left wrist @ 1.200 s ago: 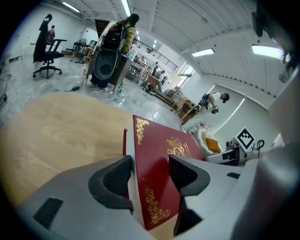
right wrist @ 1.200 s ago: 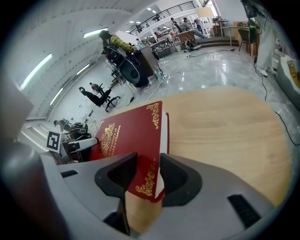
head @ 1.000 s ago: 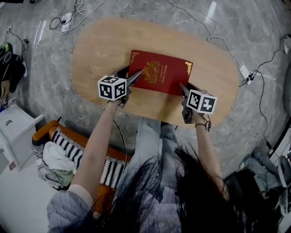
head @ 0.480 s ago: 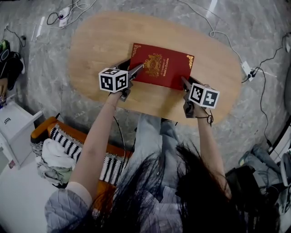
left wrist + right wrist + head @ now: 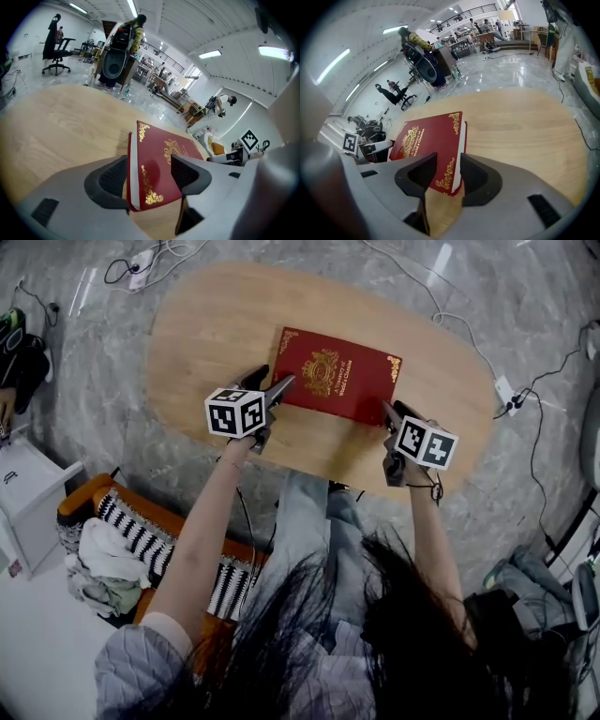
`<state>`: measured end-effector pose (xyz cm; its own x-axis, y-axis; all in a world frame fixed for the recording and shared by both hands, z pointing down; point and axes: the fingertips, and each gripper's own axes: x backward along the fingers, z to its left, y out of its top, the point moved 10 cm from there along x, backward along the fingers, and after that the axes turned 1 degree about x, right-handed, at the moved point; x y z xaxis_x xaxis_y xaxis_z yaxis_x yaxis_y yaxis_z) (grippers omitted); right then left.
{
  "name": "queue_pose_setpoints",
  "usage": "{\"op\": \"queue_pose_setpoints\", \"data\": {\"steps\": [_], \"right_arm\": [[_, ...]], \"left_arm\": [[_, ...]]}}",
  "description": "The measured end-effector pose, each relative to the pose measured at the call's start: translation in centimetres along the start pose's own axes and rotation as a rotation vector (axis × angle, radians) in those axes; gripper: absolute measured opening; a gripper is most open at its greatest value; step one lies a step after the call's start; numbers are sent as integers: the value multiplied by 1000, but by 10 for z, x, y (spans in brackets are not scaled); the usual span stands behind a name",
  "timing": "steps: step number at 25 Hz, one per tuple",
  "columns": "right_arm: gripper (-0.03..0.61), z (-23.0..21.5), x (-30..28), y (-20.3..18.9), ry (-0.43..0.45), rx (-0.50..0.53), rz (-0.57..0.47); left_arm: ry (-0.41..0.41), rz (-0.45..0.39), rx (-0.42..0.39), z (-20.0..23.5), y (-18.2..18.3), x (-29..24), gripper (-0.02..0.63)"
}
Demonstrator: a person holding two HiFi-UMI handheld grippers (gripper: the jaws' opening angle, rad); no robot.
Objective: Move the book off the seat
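Fingers of the left gripper (image 5: 274, 382) have just been opening, now wide around one corner of the book (image 5: 339, 374) and pressing nothing. It lies on the bench (image 5: 206, 324) — the right gripper (image 5: 389, 412) clamps its other corner, probably steadying the release.

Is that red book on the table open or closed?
Closed. The red book lies on the wooden table with its gold-printed cover up, and both gripper views show white page edges between shut covers.
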<state>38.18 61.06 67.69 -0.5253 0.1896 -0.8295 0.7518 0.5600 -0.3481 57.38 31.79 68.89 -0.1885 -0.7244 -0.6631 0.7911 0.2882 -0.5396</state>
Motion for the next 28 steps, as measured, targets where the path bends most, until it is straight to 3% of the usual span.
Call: {"op": "queue_pose_setpoints", "data": {"steps": [5, 9, 17, 23, 28], "right_arm": [[163, 12, 27, -12, 26, 68, -18], [154, 29, 47, -27, 57, 133, -37], [114, 75, 96, -53, 144, 210, -51], [106, 107, 157, -42, 218, 321, -114], [101, 126, 209, -30, 284, 368, -192]], "left_arm": [[-21, -69, 95, -23, -26, 31, 282], [-67, -93, 81, -54, -39, 52, 282], [-83, -115, 99, -113, -69, 108, 281], [-79, -193, 87, -162, -64, 164, 279], [-69, -286, 31, -198, -45, 208, 279]]}}
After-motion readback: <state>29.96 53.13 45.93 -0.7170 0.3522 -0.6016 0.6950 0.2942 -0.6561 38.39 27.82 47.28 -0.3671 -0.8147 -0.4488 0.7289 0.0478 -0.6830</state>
